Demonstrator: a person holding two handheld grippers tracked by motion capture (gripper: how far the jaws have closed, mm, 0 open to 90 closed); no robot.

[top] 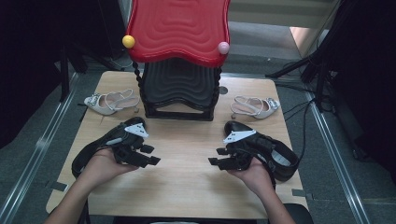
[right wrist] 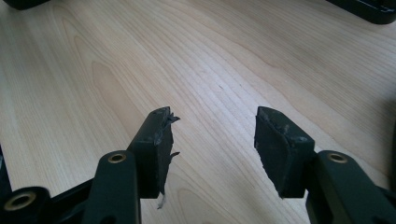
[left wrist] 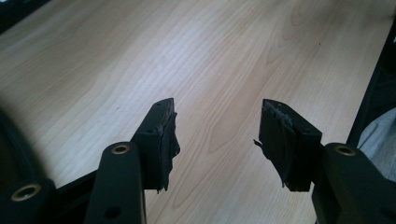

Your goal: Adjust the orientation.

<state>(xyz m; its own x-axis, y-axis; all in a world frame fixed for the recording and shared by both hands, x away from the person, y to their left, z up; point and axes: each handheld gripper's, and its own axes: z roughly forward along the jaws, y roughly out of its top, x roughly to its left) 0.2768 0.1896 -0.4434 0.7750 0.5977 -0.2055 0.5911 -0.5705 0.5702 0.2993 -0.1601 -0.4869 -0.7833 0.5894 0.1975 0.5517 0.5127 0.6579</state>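
Observation:
In the high view my left gripper (top: 150, 155) is held low over the wooden table (top: 187, 186), open, with nothing between its jaws. A black shoe (top: 89, 154) lies under and behind that hand. My right gripper (top: 217, 156) mirrors it, also open and empty, with a second black shoe (top: 281, 159) lying behind it. A white heeled sandal (top: 110, 101) rests at the back left and another white sandal (top: 257, 106) at the back right. The left gripper (left wrist: 217, 126) and the right gripper (right wrist: 212, 123) each show worn pads spread over bare wood.
A shoe rack (top: 180, 91) of black wavy shelves stands at the table's back centre under a red top shelf (top: 180, 28) with a yellow knob (top: 128, 41) and a pink knob (top: 223, 47). Black stands and cables flank the table. A dark base (right wrist: 369, 9) edges the right gripper view.

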